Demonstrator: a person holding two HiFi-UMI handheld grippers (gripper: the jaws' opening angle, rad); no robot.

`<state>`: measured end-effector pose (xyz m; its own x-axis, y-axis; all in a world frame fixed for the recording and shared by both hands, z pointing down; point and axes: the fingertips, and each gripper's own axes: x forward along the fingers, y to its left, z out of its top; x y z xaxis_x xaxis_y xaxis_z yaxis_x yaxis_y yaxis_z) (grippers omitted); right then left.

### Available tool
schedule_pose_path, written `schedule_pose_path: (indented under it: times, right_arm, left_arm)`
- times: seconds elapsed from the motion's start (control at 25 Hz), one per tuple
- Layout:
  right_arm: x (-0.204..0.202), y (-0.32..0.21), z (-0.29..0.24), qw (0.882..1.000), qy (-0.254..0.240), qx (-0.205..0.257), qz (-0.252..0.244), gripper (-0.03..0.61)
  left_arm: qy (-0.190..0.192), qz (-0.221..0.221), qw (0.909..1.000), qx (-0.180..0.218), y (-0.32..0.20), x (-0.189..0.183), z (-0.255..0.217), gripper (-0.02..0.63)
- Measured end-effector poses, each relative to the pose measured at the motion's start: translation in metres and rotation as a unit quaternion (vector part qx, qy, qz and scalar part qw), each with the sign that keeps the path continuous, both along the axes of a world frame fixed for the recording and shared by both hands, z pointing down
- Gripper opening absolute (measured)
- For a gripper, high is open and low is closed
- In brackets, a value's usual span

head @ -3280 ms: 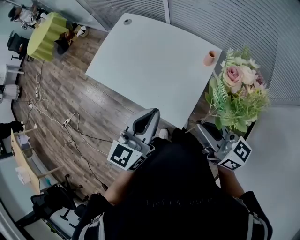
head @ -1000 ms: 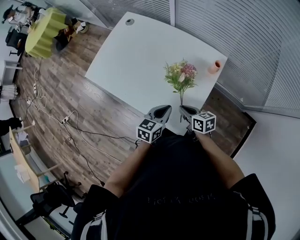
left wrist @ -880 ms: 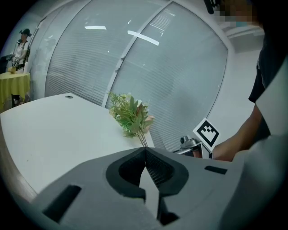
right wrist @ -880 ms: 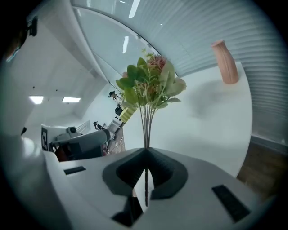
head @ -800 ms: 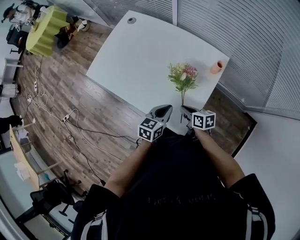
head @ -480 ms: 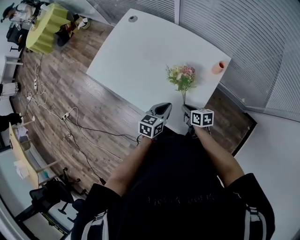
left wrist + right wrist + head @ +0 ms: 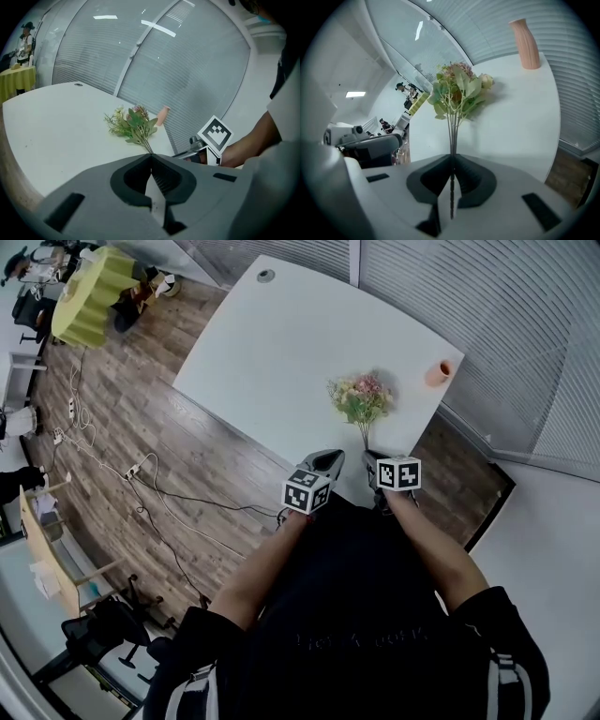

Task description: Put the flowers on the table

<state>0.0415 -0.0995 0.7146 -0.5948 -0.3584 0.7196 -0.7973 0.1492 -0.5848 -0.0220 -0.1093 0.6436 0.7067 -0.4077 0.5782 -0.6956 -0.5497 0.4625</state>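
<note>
- The flowers (image 7: 459,91) are held by the right gripper (image 7: 452,157). Its jaws are closed on the thin stems, which run straight out between the tips.
- The left gripper (image 7: 151,155) is seen with its jaws brought together and nothing between them.
- In the head view the two grippers are held side by side at the near edge of the white table (image 7: 281,343), close together, with the left one just left of the right.
- The bouquet is stretched out from the right gripper over the table top, blooms away from the person. Pink and cream blooms are set among green leaves.
- A soft shadow is cast on the table just beside the blooms. Whether the blooms touch the surface cannot be told.
- In the left gripper view the stems are seen slanting down from the right gripper to the leafy end, which lies low over the table.
- A pink vase (image 7: 436,373) is stood upright near the table's far right corner, beyond the flowers and apart from them.
- A small round grommet (image 7: 266,276) is set into the table's far end.
- The table is backed by a wall of grey blinds (image 7: 487,306).
- A wooden floor (image 7: 187,456) is seen to the left of the table, with cables (image 7: 141,484) trailed across it.
- A yellow-green covered table (image 7: 89,301) is placed at the far left.
</note>
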Motion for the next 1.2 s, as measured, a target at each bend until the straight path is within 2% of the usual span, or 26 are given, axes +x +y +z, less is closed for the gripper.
schedule_pose_path:
  times: [0.24, 0.44, 0.56, 0.72, 0.8, 0.96, 1.2]
  right_arm:
    - [-0.005, 0.003, -0.001, 0.999, 0.022, 0.013, -0.032, 0.041]
    - [-0.003, 0.002, -0.002, 0.999, 0.025, 0.021, -0.032, 0.044]
    - [-0.006, 0.003, -0.008, 0.999, 0.012, 0.028, -0.023, 0.115]
    - [-0.004, 0.004, -0.013, 0.999, 0.014, 0.043, -0.018, 0.126]
    - [-0.004, 0.005, -0.015, 0.997, 0.033, 0.056, -0.033, 0.126]
    - [0.001, 0.006, -0.016, 0.988, 0.101, 0.09, -0.07, 0.133]
    - [-0.004, 0.01, -0.03, 0.989, 0.08, 0.108, -0.068, 0.128]
  left_arm:
    - [0.011, -0.002, 0.9996, -0.025, 0.011, 0.007, 0.008, 0.018]
    - [0.021, 0.004, 0.9994, -0.028, 0.013, 0.016, 0.008, 0.018]
    - [0.021, 0.004, 0.9994, -0.026, 0.015, 0.012, 0.007, 0.018]
    - [0.022, -0.001, 0.9994, -0.026, 0.016, 0.007, 0.009, 0.018]
    - [0.023, -0.003, 0.9994, -0.026, 0.018, 0.006, 0.009, 0.018]
    - [0.025, -0.004, 0.9994, -0.022, 0.017, 0.007, 0.008, 0.018]
    - [0.035, -0.003, 0.9991, -0.021, 0.018, 0.009, 0.0, 0.018]
